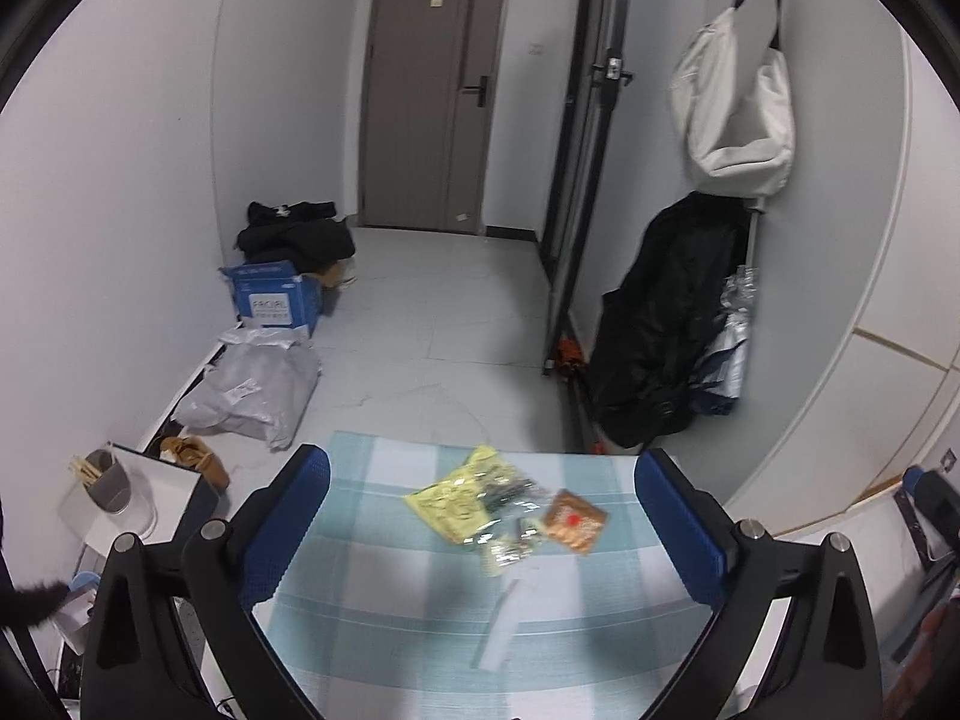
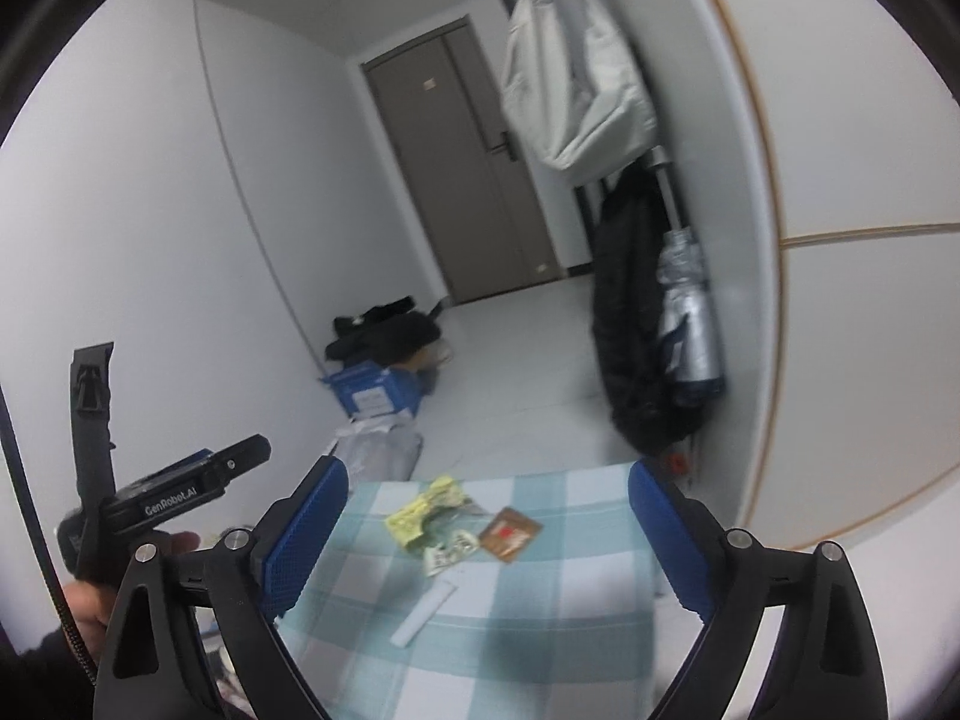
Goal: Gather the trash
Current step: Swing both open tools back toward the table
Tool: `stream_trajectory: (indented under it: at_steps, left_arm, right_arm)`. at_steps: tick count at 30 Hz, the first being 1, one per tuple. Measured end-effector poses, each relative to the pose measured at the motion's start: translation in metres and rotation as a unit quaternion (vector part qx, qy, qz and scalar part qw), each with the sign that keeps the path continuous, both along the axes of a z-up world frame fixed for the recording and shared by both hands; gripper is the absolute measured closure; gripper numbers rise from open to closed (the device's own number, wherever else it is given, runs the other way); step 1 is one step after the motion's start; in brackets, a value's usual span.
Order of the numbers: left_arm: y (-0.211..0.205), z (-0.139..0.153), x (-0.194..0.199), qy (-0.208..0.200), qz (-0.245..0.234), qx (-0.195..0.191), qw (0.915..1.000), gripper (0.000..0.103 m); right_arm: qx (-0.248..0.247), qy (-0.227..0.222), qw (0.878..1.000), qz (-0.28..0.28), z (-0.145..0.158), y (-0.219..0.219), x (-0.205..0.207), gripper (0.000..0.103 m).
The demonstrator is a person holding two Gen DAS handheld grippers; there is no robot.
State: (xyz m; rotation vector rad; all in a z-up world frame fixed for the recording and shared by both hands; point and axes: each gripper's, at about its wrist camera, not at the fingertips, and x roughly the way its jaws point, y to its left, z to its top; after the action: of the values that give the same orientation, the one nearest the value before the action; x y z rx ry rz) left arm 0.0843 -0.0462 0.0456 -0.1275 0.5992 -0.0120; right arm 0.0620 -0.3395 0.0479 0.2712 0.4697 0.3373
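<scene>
Trash lies on a table with a blue-and-white checked cloth: a yellow wrapper, an orange-brown packet, small clear wrappers and a white paper strip. My left gripper is open and empty, held above the table with the trash between its blue fingers. My right gripper is open and empty too, above the same pile: yellow wrapper, orange packet, white strip. The left gripper's body shows at the right wrist view's left.
A black trash bag hangs on the right wall under a white bag. A blue box, grey mail bags and black clothes lie on the floor at left. A white side table holds a grey cup.
</scene>
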Motion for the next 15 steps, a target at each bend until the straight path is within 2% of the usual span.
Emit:
stream_trajectory:
  at_steps: [5, 10, 13, 15]
  left_arm:
    - [0.023, -0.025, 0.005, 0.018, 0.013, -0.018, 0.9996, 0.003]
    - [0.034, -0.039, 0.007, 0.029, -0.007, -0.017, 0.9994, 0.003]
    - [0.043, -0.050, 0.012, 0.050, -0.012, -0.028, 0.9983, 0.003]
    - [0.049, -0.060, 0.020, 0.078, -0.011, -0.038, 0.9961, 0.003]
  right_arm:
    - [-0.014, 0.012, 1.000, 0.021, -0.016, 0.023, 0.017, 0.004]
    - [-0.021, 0.025, 0.999, 0.040, -0.029, 0.045, 0.035, 0.004]
    - [-0.034, 0.028, 0.998, 0.043, -0.034, 0.060, 0.046, 0.004]
    - [-0.039, 0.031, 0.998, 0.050, -0.038, 0.069, 0.055, 0.004]
